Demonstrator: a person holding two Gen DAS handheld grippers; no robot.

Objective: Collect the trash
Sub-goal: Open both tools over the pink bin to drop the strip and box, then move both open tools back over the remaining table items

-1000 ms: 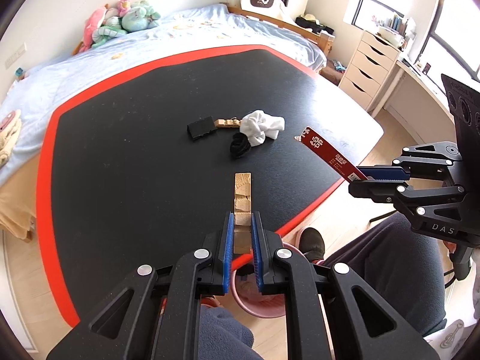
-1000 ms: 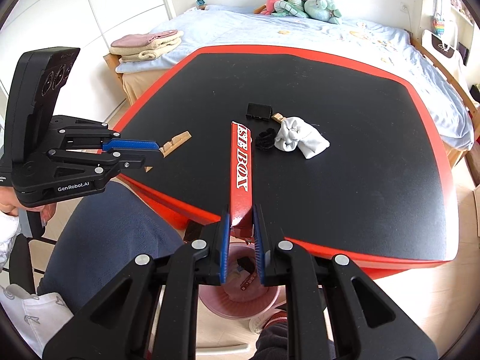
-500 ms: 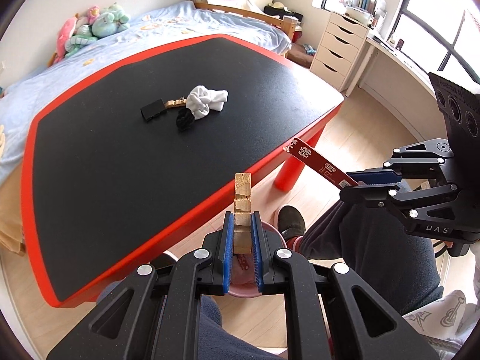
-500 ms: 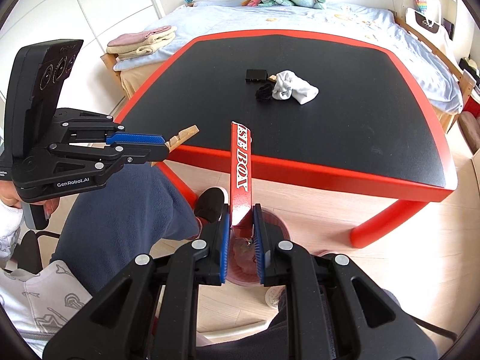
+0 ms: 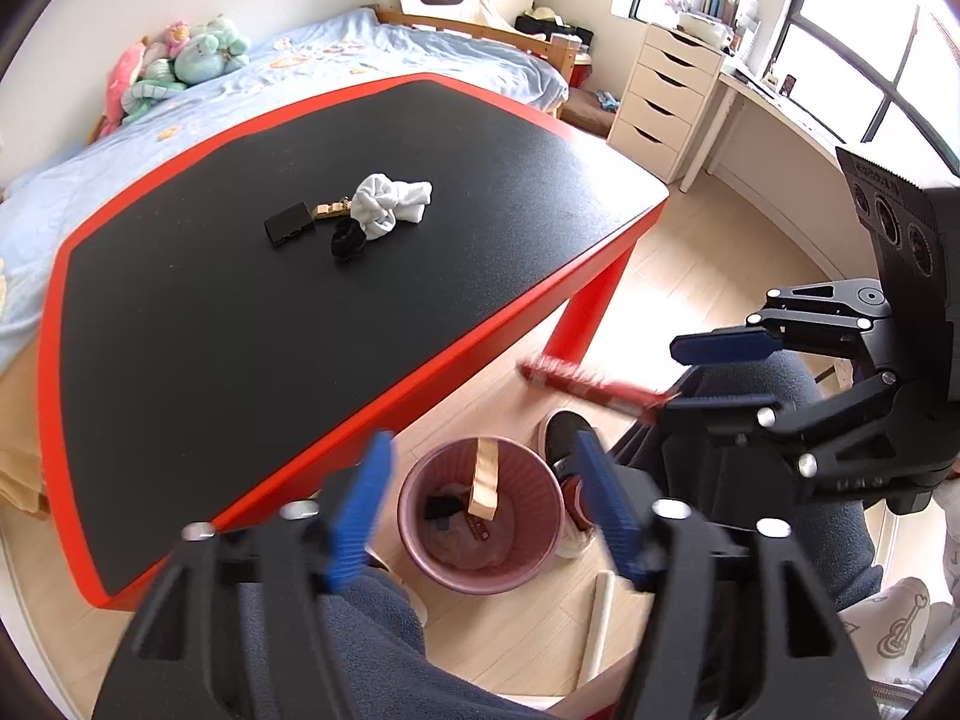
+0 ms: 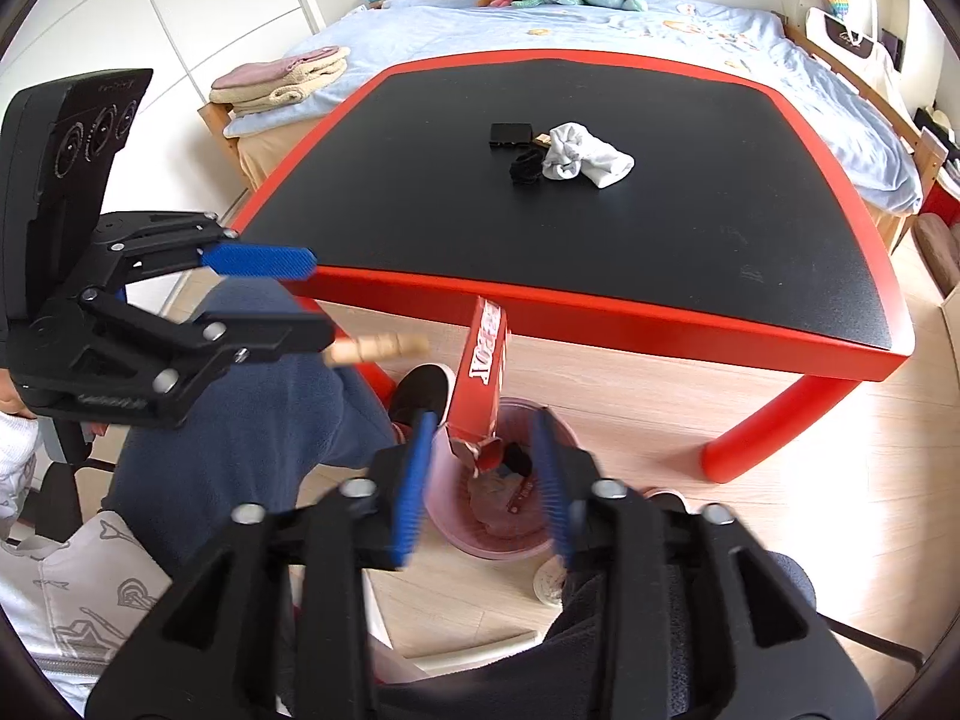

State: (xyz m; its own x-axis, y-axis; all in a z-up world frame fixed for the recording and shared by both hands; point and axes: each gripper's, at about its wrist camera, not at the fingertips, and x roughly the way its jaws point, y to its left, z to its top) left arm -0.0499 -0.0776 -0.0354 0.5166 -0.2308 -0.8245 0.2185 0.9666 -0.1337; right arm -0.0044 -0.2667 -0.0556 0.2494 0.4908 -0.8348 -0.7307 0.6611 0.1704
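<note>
Now opening the jaws of the left gripper point(image 5: 480, 450), low in the middle of the left wrist view, directly above the pink wastebasket point(image 5: 414, 516) on the wooden floor. Keeping both blue pads well apart and pressing on nothing. Framing the wooden block point(image 5: 485, 480) between them, upright, touching neither pad, with the lower end already inside the wastebasket rim.

Likewise opening the jaws of the right gripper point(image 6: 485, 420), at the lower centre of the right wrist view, over the same wastebasket. Gripping nothing here either: showing the flattened red cardboard box point(image 6: 480, 372) between the pads, tilted a little, free of both, with the torn lower end at the mouth of the wastebasket. Appearing only as a red blur at the right of the left wrist view, just beside the lower finger of the right gripper.

Leaving more things on the black table with the red edge point(image 5: 240, 330), grouped in the upper middle of both views: a white sock point(image 5: 390, 204), a small black box point(image 5: 289, 224), a black rolled cloth point(image 5: 347, 243) and a small wooden piece point(image 5: 330, 208), all close together, some touching. Sitting just beside the wastebasket with a black shoe point(image 5: 564, 432) near its rim.
</note>
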